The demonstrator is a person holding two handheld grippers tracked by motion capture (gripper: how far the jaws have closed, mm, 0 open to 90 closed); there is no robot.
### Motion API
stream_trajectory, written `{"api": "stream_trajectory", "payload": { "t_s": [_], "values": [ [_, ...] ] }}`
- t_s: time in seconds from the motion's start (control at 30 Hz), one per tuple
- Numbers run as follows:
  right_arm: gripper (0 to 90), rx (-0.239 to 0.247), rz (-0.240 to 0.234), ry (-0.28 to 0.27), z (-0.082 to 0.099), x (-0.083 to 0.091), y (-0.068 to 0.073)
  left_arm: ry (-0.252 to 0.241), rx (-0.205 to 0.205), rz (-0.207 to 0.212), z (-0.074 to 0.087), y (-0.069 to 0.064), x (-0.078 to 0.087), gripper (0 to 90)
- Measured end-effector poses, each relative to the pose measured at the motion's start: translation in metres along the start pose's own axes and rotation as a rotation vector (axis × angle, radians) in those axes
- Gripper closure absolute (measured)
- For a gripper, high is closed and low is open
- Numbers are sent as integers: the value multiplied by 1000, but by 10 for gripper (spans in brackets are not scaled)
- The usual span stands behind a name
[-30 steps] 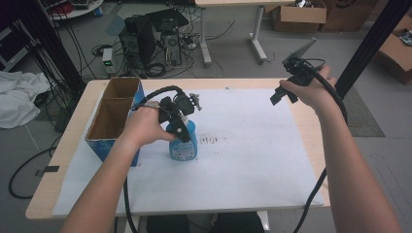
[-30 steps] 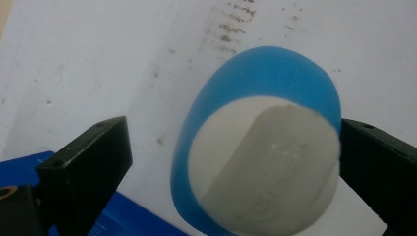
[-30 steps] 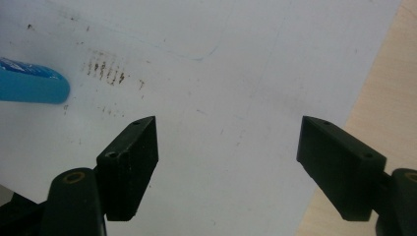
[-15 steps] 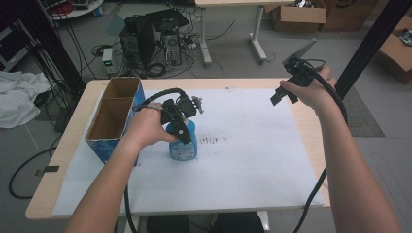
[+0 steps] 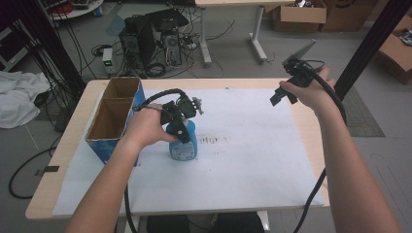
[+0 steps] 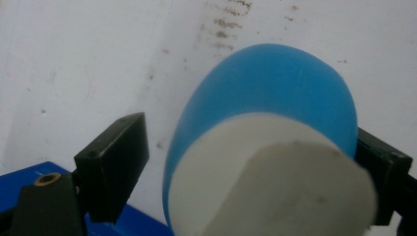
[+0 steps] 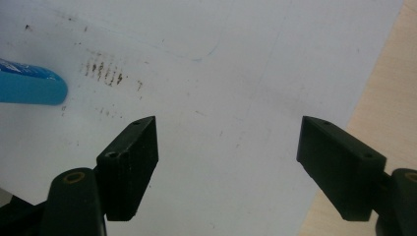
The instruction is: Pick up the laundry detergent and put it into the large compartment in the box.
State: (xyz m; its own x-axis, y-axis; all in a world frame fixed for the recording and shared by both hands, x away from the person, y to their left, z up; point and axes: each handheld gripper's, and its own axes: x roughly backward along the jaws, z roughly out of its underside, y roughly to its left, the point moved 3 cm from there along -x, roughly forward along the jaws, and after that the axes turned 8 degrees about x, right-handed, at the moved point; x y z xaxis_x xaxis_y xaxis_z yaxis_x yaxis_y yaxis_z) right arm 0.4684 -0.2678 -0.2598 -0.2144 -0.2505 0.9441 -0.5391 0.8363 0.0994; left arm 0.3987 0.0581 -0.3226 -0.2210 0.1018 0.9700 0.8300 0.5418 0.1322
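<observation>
Even, soft overhead light on my high view, white sheet (image 5: 252, 160) bright, no hard shadows. Left gripper view: blue bottle (image 6: 275, 98) too close, its white cap smeared out of focus. Right gripper view sharper, slightly dim toward the lower corners

Black hand-held gripper (image 7: 231, 167) with blocky jaws, brass screws.

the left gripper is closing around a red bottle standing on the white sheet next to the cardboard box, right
Not quite: the bottle is blue with a white cap, not red, as the left gripper view shows. The left gripper has just been closing with it between its jaws, on the white sheet beside the cardboard box.
</observation>
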Motion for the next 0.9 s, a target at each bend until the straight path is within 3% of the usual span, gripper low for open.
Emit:
{"api": "stream_trajectory", "payload": {
  "t_s": [0.9],
  "values": [
    [238, -3, -5, -3, 1, -1, -2, 13, -18, 44, -1, -1, -1, 289]
  ]
}}
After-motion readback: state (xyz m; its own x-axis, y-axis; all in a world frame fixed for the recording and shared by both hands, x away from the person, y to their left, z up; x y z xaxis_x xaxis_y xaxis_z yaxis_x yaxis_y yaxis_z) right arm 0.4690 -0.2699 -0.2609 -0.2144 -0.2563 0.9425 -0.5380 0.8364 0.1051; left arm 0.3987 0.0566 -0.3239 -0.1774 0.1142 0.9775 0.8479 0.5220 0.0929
